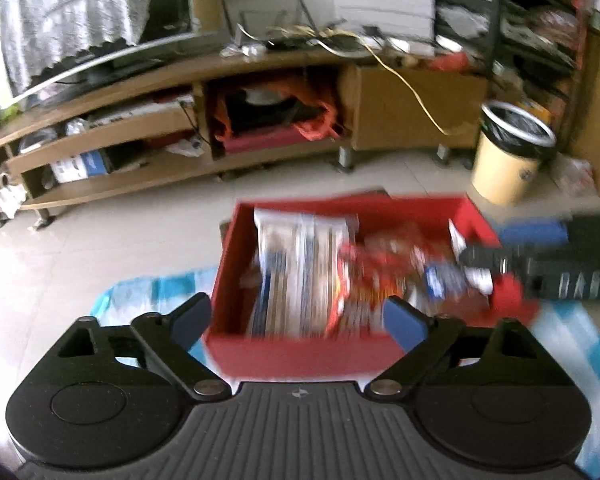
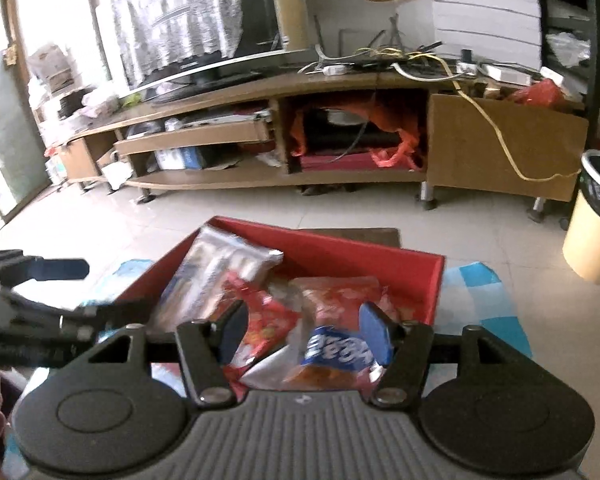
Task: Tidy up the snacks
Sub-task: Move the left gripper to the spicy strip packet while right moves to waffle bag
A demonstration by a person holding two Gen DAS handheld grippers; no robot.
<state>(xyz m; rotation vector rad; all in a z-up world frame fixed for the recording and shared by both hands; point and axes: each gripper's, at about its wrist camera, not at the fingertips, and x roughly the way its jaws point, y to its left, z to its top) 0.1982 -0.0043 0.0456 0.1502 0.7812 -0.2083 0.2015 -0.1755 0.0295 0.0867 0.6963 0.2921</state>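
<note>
Hardly any legible writing anywhere. On a blue label across a red snack packet in the red box, bold white characters, apparently Korean script, too smeared to spell out. On the silvery packets standing at the left of that box, only blurred blue and brown print, unreadable. On the cream waste bin, a small dark round mark, its content too small to make out. On a blue and white carton on the lower shelf of the wooden TV stand, faint lettering, not decipherable. On the grey grip plate of the gripper body, a tiny emblem without readable text.
</note>
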